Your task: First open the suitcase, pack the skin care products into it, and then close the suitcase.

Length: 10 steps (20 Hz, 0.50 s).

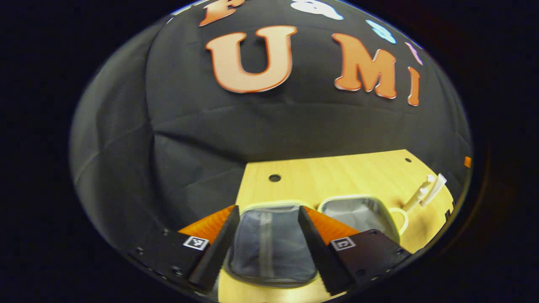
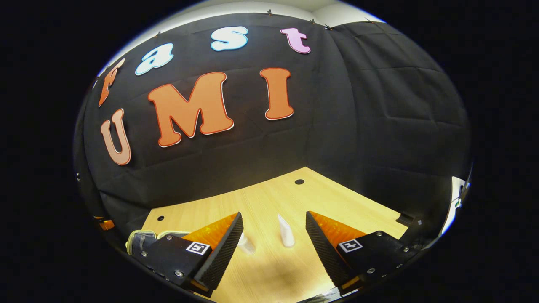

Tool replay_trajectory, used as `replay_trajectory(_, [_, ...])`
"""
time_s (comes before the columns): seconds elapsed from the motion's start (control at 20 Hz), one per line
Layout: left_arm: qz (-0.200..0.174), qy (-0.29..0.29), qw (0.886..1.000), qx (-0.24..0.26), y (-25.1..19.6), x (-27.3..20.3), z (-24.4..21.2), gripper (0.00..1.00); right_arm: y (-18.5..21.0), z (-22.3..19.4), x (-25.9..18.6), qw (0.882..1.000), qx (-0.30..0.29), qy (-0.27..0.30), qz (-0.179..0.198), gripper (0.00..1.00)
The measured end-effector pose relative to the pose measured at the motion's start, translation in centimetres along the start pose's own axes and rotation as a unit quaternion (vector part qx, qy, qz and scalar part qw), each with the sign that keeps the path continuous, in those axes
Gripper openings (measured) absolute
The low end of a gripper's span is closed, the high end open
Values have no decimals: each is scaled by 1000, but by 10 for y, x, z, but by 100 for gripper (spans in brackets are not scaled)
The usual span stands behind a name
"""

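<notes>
Both the left gripper and right gripper gape empty above the table, the suitcase already lying open, two white tubes beside it still unpacked.

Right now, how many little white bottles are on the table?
2. One tube stands on the table between the right claw's fingers, the other bottle lies by its left finger. More may be hidden.

A: Under it all we've got a light wood table w/ round holes.
B: On it: open suitcase at 6 o'clock, two white skincare tubes at 3, touching.
</notes>
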<state>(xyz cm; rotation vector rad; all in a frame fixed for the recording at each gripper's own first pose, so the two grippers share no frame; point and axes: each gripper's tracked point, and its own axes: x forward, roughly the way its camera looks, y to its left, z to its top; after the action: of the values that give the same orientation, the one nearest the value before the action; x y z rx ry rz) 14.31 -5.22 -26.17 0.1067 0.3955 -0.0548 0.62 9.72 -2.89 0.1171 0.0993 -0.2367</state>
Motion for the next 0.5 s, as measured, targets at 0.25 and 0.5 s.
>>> replay_trajectory(0.25, [-45, -78, 996, 2, -143, -26, 55, 100, -18, 6, 37, 998, -46, 9, 41, 100])
replay_trajectory(0.5, [-126, -57, 990, 34, -293, -31, 14, 100, -48, 1, 74, 995, -66, 31, 73, 95])
